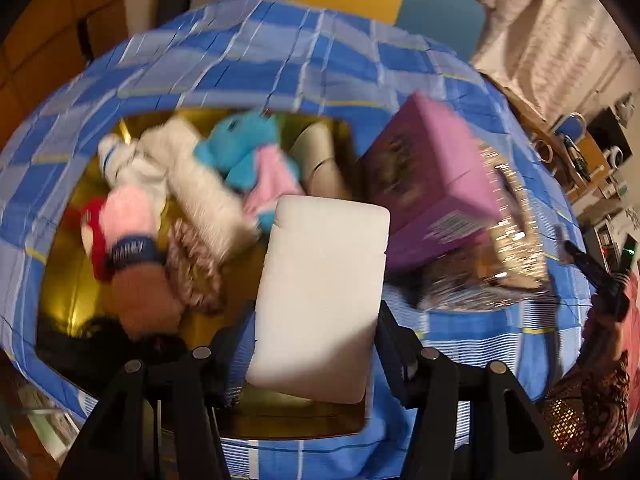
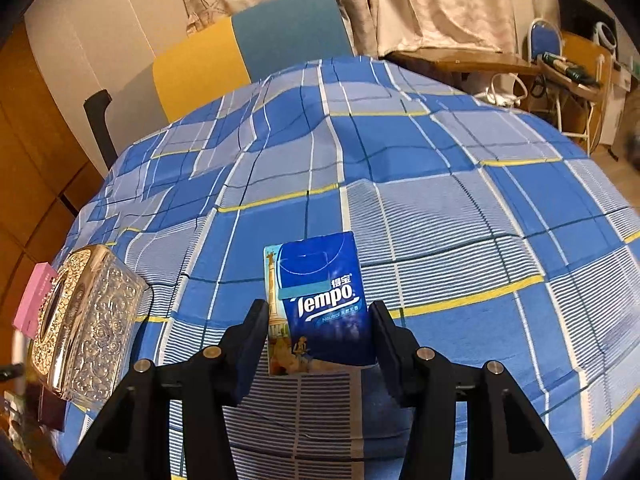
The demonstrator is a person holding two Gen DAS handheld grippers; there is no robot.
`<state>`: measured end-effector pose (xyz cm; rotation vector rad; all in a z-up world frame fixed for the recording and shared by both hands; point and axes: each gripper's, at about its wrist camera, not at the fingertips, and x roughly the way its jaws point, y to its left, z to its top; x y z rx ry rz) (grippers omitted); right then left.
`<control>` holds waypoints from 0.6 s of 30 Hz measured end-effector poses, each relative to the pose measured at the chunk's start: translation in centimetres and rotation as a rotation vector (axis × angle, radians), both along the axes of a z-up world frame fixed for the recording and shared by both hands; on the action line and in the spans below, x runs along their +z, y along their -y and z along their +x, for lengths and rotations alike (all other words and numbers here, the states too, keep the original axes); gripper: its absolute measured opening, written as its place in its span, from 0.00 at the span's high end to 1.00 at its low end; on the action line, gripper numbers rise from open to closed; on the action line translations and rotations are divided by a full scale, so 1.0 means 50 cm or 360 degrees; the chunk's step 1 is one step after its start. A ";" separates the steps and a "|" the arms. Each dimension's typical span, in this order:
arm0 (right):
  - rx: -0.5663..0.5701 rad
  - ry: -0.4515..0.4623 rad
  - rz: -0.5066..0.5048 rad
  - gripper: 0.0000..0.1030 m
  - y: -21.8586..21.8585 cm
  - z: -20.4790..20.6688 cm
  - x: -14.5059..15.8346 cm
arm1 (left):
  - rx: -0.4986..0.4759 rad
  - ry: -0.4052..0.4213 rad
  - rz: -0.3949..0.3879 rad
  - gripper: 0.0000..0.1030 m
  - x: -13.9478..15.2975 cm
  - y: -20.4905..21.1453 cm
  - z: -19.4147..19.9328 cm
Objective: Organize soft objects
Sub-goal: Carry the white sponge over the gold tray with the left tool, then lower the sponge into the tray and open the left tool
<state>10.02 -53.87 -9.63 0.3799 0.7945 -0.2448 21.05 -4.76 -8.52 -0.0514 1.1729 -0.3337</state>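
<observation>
Tabletop [image 2: 460, 208]: covered by a blue checked cloth; it fills both views and carries everything else.
Gold tray [image 1: 68, 292]: lies on the cloth at about 9 o'clock from the left claw, already heaped with soft things.
Purple box [image 1: 432, 176]: sits at about 1 o'clock from the left claw, beside the tray, blurred.
Patterned metal box [image 2: 86, 336]: sits at 9 o'clock from the right claw, well apart from it, near the tabletop's edge.
White foam block [image 1: 324, 300]: held over the near right corner of the tray; its long axis runs from 6 toward 12 o'clock, straight out from the claw.
Plush toys [image 1: 236, 152]: white, blue and pink ones, with rolled socks, piled in the tray at 10 to 11 o'clock from the block.
Tissue pack [image 2: 320, 304]: a small blue pack, its long axis at 12 o'clock, raised off the cloth, far from the tray.
Left claw [image 1: 316, 356]: about half open, pads pressing the block's lower sides; it grips the block.
Right claw [image 2: 318, 340]: partly closed, pads against both sides of the tissue pack; it grips it.
Key relation: the left claw is much nearer the tray, so I judge the block should go in first, toward the bare gold patch just below it.
</observation>
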 end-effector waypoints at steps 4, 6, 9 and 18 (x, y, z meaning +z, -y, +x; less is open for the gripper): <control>-0.0028 0.0045 -0.0021 0.50 -0.008 -0.017 0.015 | 0.0067 -0.0028 0.0043 0.45 -0.043 -0.027 0.006; -0.0058 0.0063 -0.0017 0.50 -0.014 -0.031 0.022 | 0.0094 -0.0023 0.0100 0.44 -0.058 -0.038 0.007; -0.0063 0.0098 -0.0027 0.50 -0.036 -0.050 0.036 | 0.0124 -0.0013 0.0141 0.41 -0.076 -0.050 0.007; 0.0061 0.0187 -0.0117 0.50 -0.153 -0.089 0.101 | 0.0159 0.0007 0.0033 0.31 -0.084 -0.082 -0.043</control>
